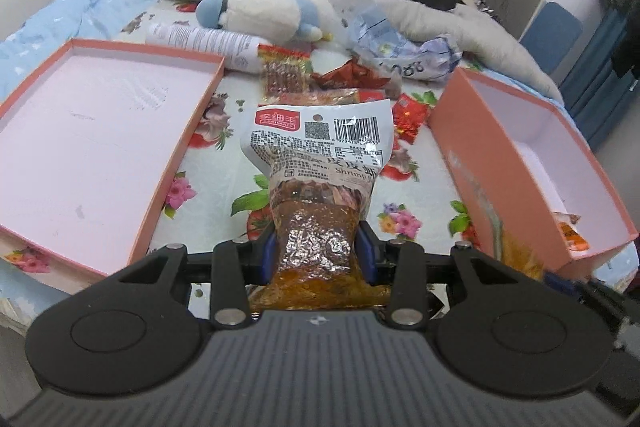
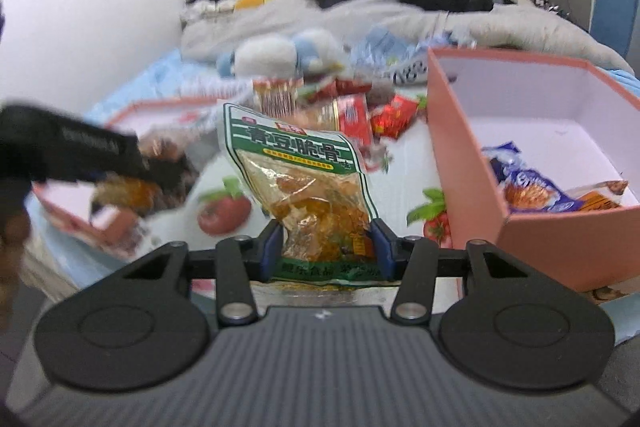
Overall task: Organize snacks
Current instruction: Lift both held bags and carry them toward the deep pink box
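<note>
Blue pads of the left tool (image 1: 316,255) pinch the foil end of a shrimp pack (image 1: 320,163), which stands clear of the flowered bed (image 1: 208,195). Its white label end points toward 12 o'clock. At 9 o'clock of it lies a pink lid (image 1: 188,131); at 3 o'clock sits a pink box (image 1: 472,151). A snack pile (image 1: 320,75) lies at 12 o'clock, before a plush toy (image 1: 264,11). The right tool (image 2: 326,247) grips a green pack (image 2: 304,179) near its bottom edge, also lifted off the bed. The box, at 2 o'clock of it, holds a blue packet (image 2: 532,187).
</note>
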Available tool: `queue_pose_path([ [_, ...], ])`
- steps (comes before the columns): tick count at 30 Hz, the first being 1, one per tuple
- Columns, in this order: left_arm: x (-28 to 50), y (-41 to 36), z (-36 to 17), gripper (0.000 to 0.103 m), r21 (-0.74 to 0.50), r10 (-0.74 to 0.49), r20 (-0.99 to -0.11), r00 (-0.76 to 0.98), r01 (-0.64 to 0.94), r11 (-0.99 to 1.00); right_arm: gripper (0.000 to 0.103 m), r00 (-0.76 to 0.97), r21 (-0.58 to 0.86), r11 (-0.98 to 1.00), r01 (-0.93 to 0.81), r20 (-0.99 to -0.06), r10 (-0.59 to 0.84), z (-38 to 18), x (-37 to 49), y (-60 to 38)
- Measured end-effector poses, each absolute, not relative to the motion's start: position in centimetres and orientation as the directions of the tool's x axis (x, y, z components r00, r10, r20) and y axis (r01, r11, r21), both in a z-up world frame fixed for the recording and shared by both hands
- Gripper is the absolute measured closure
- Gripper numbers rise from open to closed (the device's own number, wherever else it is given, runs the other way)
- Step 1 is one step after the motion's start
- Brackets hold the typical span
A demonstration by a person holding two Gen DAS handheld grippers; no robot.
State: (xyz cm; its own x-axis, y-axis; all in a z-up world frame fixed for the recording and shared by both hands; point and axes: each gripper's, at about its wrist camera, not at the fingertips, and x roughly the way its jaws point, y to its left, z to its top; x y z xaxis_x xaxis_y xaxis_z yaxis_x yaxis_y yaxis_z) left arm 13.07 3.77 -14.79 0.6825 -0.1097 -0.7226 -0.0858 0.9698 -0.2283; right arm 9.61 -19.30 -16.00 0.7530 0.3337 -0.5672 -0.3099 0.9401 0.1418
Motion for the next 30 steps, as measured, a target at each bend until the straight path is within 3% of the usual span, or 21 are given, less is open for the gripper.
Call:
queue_pose_path([
  [14,10.2,-0.9,-12.3,0.058,-0.267,-0.201,-0.688,0.697,0.014,0.964,0.053,0.803,0.129,0.962,-0.242,-0.53,0.273,-12.6,7.5,-23.4],
  [30,14.9,-12.4,-11.2,0.058,-0.267,-0.367,-0.645,0.67,0.252,0.93,0.053,0.838,0.116,0.993,0.0,-0.541,0.063,-12.2,6.8,-32.7],
])
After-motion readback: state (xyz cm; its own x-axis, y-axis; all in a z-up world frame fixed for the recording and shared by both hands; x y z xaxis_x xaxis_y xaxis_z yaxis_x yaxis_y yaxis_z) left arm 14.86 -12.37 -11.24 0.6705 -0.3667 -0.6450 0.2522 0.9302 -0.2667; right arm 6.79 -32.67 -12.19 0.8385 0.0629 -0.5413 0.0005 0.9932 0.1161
